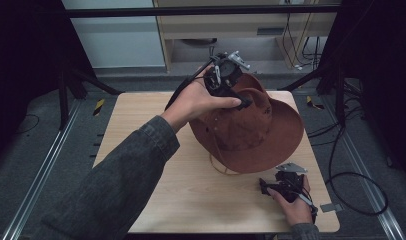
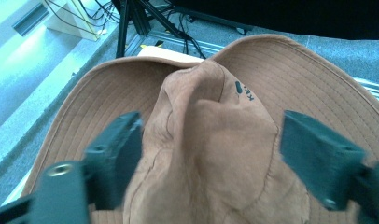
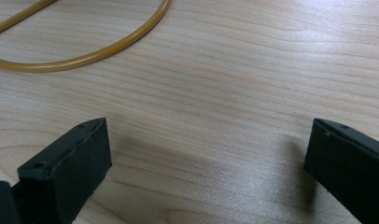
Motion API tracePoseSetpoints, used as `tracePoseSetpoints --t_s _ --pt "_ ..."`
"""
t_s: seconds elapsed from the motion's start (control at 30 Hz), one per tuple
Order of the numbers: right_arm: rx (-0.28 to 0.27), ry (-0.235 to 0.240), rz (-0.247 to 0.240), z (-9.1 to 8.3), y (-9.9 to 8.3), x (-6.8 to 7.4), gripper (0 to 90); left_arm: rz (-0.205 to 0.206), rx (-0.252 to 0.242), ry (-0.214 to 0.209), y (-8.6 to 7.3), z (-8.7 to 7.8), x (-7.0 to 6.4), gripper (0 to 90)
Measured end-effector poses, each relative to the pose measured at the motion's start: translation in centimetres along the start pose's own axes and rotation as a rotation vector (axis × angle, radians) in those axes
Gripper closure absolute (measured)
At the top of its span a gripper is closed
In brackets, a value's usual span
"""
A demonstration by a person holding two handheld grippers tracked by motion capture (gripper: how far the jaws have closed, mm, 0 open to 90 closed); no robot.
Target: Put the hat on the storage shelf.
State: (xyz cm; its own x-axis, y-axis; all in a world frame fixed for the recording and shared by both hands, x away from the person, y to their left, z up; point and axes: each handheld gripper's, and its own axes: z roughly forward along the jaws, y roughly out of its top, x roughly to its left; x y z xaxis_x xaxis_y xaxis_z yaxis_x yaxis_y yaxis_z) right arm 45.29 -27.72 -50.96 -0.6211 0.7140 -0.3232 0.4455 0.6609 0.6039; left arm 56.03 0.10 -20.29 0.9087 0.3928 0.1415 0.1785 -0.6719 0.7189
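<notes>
**Hat crown between my jaws, not yet pinched**

My left gripper (image 1: 226, 82) straddles the crown of the hat (image 1: 251, 125), jaws spread: one touches the suede, the other stands clear. The brim fans out beyond my jaws. If I close on this soft fold, I judge it may crumple or slip out. My right gripper (image 1: 283, 187) rests wide open over the table (image 1: 191, 195), the cord (image 3: 85, 58) looped just ahead of it, where it could snag.
</notes>
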Motion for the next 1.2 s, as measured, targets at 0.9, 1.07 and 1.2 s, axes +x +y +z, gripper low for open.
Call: tracePoseSetpoints --t_s 0.9,1.07,1.2 --pt "0.001 0.0 -0.001 0.0 0.0 0.0 0.5 -0.083 -0.106 0.092 -7.2 -8.0 1.6 6.0" --pt "0.001 0.0 -0.001 0.0 0.0 0.0 0.5 -0.117 -0.121 0.111 -9.5 -9.5 2.2 5.7" --pt "0.002 -0.002 -0.002 0.0 0.0 0.0 0.6 -0.148 -0.135 0.111 -11.5 -10.2 2.4 5.7"
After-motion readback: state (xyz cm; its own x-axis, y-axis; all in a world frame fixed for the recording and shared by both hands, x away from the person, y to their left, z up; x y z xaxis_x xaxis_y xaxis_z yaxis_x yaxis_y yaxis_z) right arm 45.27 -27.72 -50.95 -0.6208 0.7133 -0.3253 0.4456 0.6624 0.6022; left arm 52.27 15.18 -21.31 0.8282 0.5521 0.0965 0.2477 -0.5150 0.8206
